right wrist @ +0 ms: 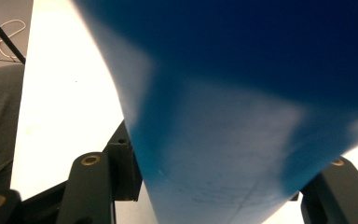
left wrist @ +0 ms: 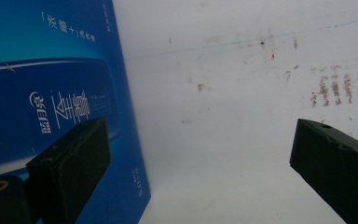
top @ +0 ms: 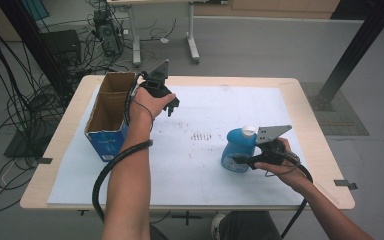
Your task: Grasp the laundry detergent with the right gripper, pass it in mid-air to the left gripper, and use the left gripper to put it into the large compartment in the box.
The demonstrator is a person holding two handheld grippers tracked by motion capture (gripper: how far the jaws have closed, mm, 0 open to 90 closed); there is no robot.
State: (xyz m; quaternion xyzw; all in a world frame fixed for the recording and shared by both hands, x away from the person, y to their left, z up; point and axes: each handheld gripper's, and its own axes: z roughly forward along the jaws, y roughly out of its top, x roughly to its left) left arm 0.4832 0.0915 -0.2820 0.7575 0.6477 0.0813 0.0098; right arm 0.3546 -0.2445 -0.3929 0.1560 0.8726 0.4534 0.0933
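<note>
right gripper clamps the blue detergent bottle standing mid-table, left gripper hangs wide open beside the open blue carton, so lift it straight and keep it upright.

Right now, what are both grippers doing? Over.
Left gripper open, beside the open blue box. Right gripper shut on the blue bottle, upright on the white mat. Nothing between bottle and box.
</note>
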